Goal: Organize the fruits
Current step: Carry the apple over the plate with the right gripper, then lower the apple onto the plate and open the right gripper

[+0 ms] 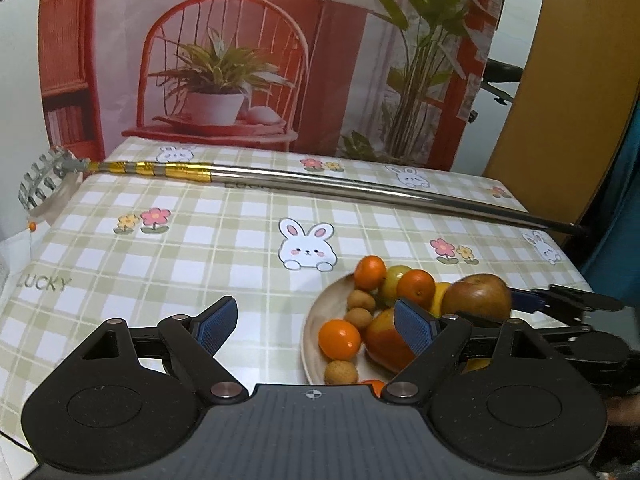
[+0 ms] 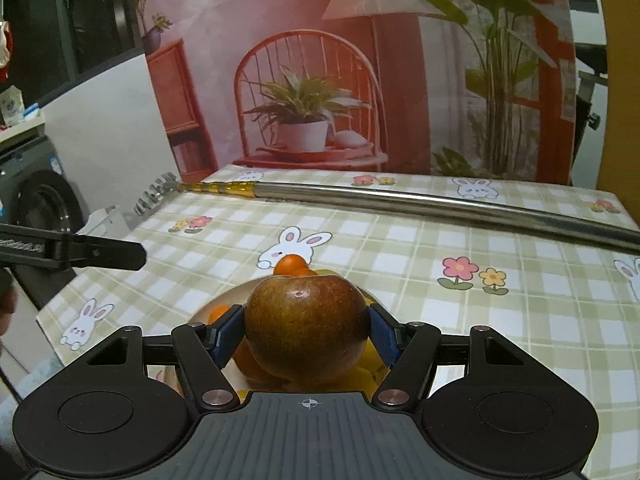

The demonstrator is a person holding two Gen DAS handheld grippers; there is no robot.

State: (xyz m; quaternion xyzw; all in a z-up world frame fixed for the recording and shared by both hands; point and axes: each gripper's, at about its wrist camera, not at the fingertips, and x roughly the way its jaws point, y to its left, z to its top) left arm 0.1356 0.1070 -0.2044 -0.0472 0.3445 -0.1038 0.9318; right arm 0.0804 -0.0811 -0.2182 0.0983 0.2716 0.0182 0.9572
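Observation:
A pale round plate [image 1: 320,300] on the checked tablecloth holds a pile of fruit: small oranges [image 1: 339,339], brown longans [image 1: 359,317], a green fruit [image 1: 394,278] and a red-yellow fruit [image 1: 384,346]. My right gripper [image 2: 307,330] is shut on a brown-red apple [image 2: 306,328], its blue pads [image 2: 384,334] pressing both sides. The apple [image 1: 476,296] is over the right side of the pile; I cannot tell whether it touches the fruit below. My left gripper [image 1: 316,326] stands open and empty at the plate's left rim, right finger over the fruit.
A long metal telescopic rod [image 1: 320,184] with a gold band and a claw head lies across the far side of the table. A printed backdrop [image 1: 240,60] stands behind it. The table's left edge [image 2: 48,320] drops off beside a washing machine [image 2: 40,204].

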